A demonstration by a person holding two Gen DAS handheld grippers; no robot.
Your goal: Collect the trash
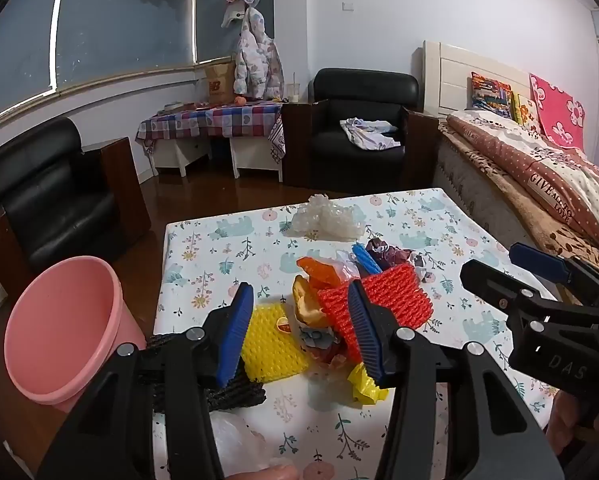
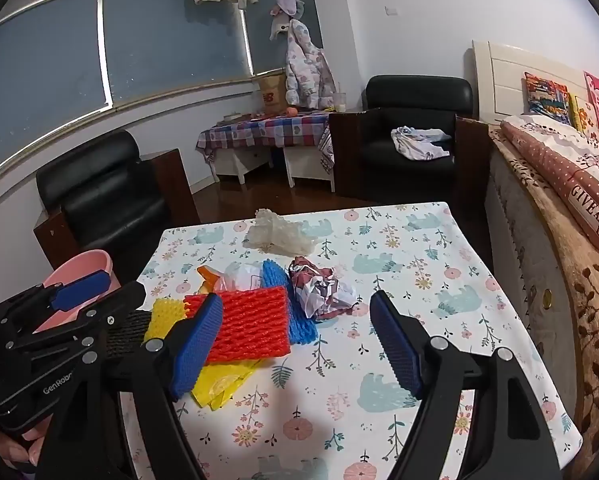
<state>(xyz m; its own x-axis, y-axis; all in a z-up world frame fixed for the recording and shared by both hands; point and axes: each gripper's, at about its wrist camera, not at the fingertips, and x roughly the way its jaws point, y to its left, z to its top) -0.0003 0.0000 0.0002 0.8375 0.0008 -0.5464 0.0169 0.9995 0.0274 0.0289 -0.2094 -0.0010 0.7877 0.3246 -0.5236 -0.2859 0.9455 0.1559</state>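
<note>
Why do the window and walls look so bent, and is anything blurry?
Both views use fisheye lenses: the window frame bows and the corners go black. Left wrist view: the trash pile is sharp, the fingertip at the bottom edge blurred. Right wrist view: a soft shadow falls on the tablecloth.

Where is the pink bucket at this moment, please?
The pink bucket stands on the floor beside the table's left edge, in front of a black armchair. In the right wrist view only its rim shows, behind the left gripper.
</note>
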